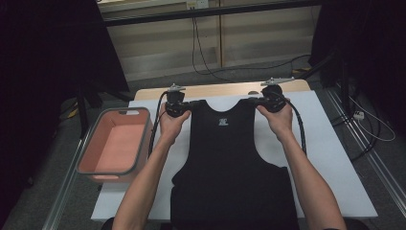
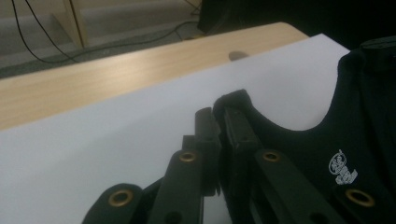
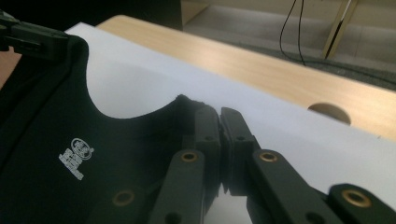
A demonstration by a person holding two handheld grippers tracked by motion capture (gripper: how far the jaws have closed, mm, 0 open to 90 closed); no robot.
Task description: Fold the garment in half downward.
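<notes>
the left hand-held gripper (image 1: 178, 106) and right hand-held gripper (image 1: 269, 100) are each clamped on a shoulder strap of the black sleeveless top (image 1: 230, 158), which hangs spread over the white sheet (image 1: 330, 158) on the counter (image 1: 215, 89), beside a pink basket (image 1: 115, 143).

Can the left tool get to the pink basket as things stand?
Probably not yet: the left tool is shut on the black vest strap. The pink basket sits close beside that arm, path unobstructed once it lets go.

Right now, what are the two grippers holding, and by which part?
Both hold the black sleeveless fabric top: left gripper and right gripper each pinch one shoulder strap.
</notes>
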